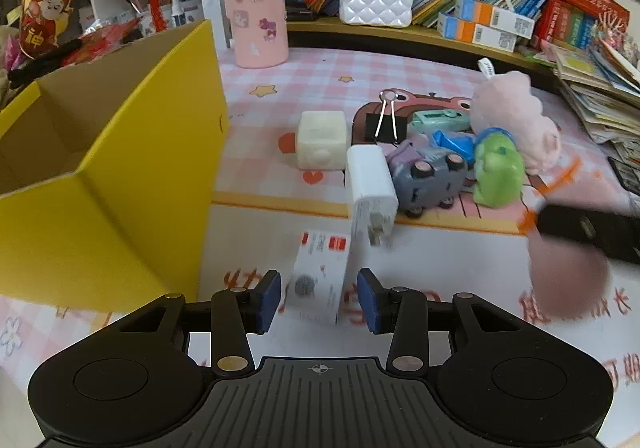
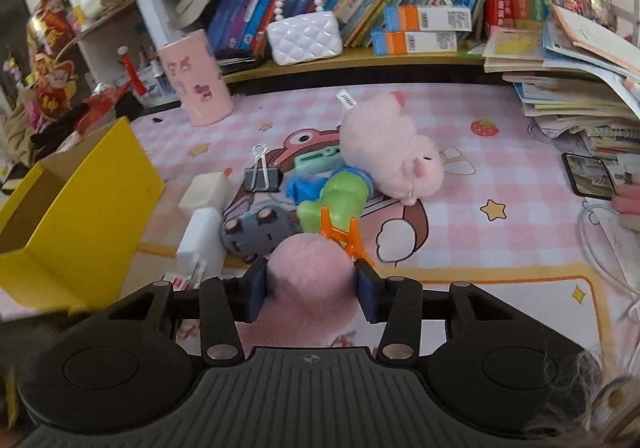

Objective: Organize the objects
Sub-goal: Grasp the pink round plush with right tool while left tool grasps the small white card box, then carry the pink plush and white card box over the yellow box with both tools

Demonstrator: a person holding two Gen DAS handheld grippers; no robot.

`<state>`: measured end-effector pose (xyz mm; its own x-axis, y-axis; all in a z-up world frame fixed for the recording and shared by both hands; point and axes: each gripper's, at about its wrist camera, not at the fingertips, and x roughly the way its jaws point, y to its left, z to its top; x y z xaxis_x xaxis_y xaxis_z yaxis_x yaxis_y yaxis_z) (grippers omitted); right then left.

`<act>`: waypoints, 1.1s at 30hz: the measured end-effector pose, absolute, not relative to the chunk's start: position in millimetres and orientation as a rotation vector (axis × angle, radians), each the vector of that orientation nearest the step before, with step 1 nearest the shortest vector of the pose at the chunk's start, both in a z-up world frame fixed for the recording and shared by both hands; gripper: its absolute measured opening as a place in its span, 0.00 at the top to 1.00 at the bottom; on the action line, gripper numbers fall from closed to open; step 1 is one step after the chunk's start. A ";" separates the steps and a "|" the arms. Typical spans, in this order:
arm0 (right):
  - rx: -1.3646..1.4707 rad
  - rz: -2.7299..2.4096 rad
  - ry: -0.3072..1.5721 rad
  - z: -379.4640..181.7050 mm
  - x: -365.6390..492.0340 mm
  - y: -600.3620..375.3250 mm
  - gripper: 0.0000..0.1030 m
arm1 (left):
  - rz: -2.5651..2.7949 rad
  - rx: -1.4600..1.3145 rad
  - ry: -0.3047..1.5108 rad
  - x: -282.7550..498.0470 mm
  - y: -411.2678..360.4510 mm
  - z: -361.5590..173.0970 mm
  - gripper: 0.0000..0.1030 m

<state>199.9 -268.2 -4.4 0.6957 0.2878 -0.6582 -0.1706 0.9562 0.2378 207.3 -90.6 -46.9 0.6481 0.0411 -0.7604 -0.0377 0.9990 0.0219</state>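
Observation:
My left gripper (image 1: 319, 298) hovers low over the table beside the open yellow cardboard box (image 1: 120, 168). A small white carton with red labels (image 1: 320, 280) lies between its blue pads (image 1: 268, 298), and a thin gap shows on each side. Just beyond it stands a white charger plug (image 1: 370, 184). My right gripper (image 2: 312, 292) is shut on a fluffy pink pompom (image 2: 310, 268) that has an orange clip (image 2: 340, 234) attached. That pompom shows as a pink blur (image 1: 568, 280) at the right of the left wrist view.
A heap sits mid-mat: cream cube (image 1: 322, 140), grey toy car (image 1: 428, 176), green toy (image 1: 498, 172), pink plush (image 2: 396, 144), black binder clip (image 1: 384, 124), mint gadget (image 1: 440, 120). Behind stand a pink cylinder (image 1: 260, 16), a white purse (image 1: 376, 2) and shelved books. A phone (image 2: 590, 176) and a person's hand (image 2: 628, 200) are at right.

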 end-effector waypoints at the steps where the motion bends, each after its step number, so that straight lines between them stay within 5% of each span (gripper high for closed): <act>1: 0.149 0.269 0.756 -4.2 194.8 -266.2 0.58 | 0.039 0.002 0.872 212.2 -90.3 -49.0 0.61; 7: 0.125 0.277 0.761 -5.4 172.7 -254.9 0.58 | 0.030 -0.001 0.877 217.3 -88.9 -52.6 0.73; 19: 0.120 0.140 0.791 -0.7 136.7 -227.5 0.58 | -0.082 -0.059 0.850 136.9 -41.9 -23.9 0.73; 33: -0.002 0.232 0.824 -0.6 50.8 -80.4 0.58 | 0.021 -0.087 0.809 42.7 83.1 -5.8 0.73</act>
